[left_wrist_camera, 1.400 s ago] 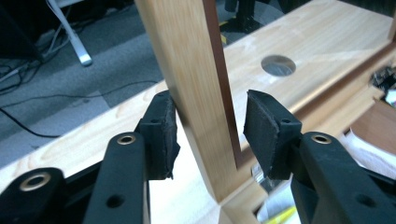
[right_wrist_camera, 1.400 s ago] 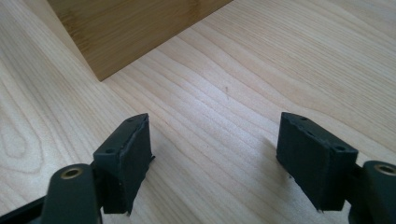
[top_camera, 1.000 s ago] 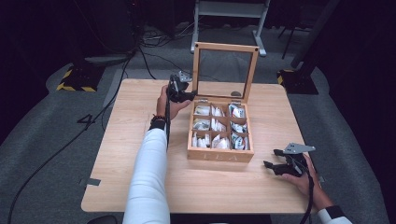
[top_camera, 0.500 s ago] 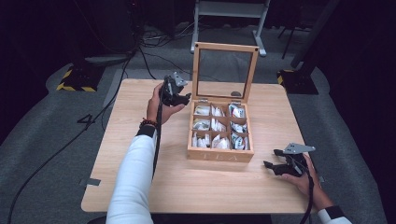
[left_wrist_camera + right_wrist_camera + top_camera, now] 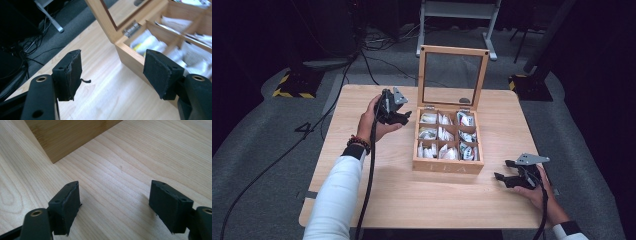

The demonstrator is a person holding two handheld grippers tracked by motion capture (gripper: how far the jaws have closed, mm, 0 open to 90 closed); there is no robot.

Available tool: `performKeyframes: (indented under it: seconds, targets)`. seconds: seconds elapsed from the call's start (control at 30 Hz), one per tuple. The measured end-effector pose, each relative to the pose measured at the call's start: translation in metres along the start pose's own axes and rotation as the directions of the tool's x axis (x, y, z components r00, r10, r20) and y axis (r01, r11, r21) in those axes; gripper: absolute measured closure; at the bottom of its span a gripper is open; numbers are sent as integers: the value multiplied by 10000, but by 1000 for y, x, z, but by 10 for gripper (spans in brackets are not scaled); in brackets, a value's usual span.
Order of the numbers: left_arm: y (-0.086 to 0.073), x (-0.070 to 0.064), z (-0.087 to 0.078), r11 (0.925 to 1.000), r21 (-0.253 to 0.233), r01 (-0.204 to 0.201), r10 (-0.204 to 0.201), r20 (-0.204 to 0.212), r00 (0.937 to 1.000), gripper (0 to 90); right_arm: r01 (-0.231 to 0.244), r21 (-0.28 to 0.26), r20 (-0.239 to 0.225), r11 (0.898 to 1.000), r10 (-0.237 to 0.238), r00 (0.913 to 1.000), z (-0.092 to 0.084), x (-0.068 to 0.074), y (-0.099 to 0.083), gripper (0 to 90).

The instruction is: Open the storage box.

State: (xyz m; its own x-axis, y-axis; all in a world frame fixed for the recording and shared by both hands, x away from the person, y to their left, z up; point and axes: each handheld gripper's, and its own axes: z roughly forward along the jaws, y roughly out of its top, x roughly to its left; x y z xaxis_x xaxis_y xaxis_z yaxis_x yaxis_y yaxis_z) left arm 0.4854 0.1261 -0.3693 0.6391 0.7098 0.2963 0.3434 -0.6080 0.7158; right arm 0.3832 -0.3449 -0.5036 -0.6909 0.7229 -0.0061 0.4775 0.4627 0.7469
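Now the wooden tea box (image 5: pixel 448 150) stood in the middle of the table (image 5: pixel 377 195), its glass lid (image 5: pixel 454 75) upright and fully open, and white tea bags (image 5: pixel 439 134) lay in all its compartments. A second earlier the left gripper (image 5: pixel 399 117) was right at the left rear corner of the box, near the lid; since then the hand had drawn it away to the left and a little up, and its jaws had just been opening, with nothing between them. To my judgement, this meant that the lid was already lifted and released, so the bags were free to be taken. The right gripper (image 5: pixel 507 176) lay low near the front right corner of the box, its jaws spread and empty, in the same place as before. The left gripper view gave what the high view could not: the metal hinge (image 5: pixel 130 28) and a frayed thread on one pad. The right gripper view showed the box corner (image 5: pixel 53 157) close in front of the pads, apart from them.
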Motion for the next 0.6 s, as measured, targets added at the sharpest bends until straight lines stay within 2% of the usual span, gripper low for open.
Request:
performKeyframes:
  seconds: [0.2, 0.53, 0.6]
  targets:
    - [-12, -9, -13, 9994, 298, -191, 191, 1, 9998, 256, -46, 27, 38, 10000, 46, 10000, 0, 0, 0, 228]
    - [-38, -26, -27, 9958, 732, -548, 517, 433, 9977, 204, -20, 80, 42, 10000, 19, 10000, 0, -1, 0, 215]
    - [-43, -29, -29, 9944, 769, -727, 685, 551, 9961, 196, -17, 81, 40, 10000, 17, 10000, 0, -1, 0, 216]
